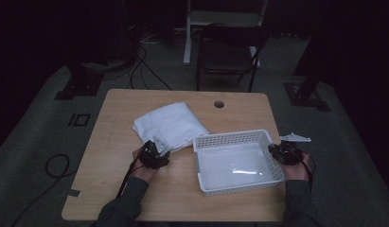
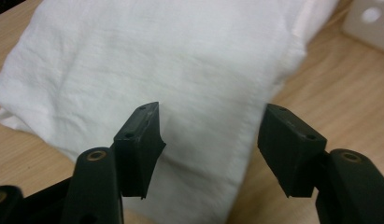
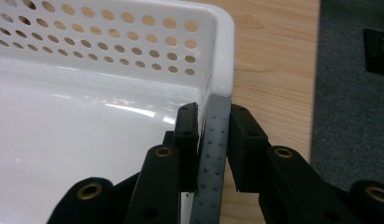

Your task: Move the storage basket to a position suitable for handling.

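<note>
A folded white cloth (image 1: 168, 125) lies on the wooden table (image 1: 116, 113) left of centre. My left gripper (image 1: 159, 148) sits at the cloth's near right corner. In the left gripper view its jaws stand apart over the cloth (image 2: 157, 60), astride the cloth's hemmed edge and not pressing on it; the gripper (image 2: 210, 116) is open. A white perforated plastic basket (image 1: 230, 137) stands at the right, nothing in it. My right gripper (image 1: 277, 150) is at the basket's right wall. In the right gripper view it (image 3: 213, 112) is shut on that wall of the basket (image 3: 110, 28), one pad inside and one outside.
A round cable hole (image 1: 219, 104) is in the table's far side. A dark chair (image 1: 227, 52) stands beyond the table. Cables (image 1: 55, 165) lie on the grey carpet at the left. The table's right edge runs close beside the basket.
</note>
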A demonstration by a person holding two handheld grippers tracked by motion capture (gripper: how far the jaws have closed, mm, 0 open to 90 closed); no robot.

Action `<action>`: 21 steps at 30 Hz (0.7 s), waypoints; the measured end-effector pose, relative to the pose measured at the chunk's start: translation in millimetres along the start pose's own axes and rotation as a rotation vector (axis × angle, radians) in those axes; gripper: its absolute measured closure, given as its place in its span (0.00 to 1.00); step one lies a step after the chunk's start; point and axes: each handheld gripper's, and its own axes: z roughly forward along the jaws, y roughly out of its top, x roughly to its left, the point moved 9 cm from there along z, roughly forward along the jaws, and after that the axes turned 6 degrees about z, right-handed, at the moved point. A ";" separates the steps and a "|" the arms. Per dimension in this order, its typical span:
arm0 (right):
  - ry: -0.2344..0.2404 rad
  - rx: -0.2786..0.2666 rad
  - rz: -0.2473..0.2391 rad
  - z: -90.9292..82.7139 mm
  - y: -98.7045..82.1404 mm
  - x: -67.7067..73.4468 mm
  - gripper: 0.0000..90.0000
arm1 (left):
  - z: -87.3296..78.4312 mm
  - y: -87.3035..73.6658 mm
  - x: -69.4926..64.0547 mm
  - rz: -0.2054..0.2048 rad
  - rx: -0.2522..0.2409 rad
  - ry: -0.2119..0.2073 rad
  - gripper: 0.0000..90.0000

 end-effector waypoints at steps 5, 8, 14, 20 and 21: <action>-0.019 0.000 0.024 -0.5 0.3 -10.3 0.83 | 15.0 -3.3 2.4 0.027 0.043 0.008 0.58; -0.023 -0.002 0.032 -0.2 0.9 -13.7 0.83 | 19.7 -5.6 1.8 0.043 0.059 0.006 0.73; -0.032 -0.002 0.051 1.2 2.6 -18.6 0.83 | 17.1 -6.8 5.9 0.054 0.061 -0.022 0.96; -0.026 0.004 0.045 2.1 4.6 -20.2 0.83 | 4.8 -22.9 20.2 0.065 0.077 -0.013 0.96; -0.024 0.004 0.046 2.3 4.6 -20.5 0.83 | 2.5 -27.9 24.5 0.059 0.083 -0.011 0.96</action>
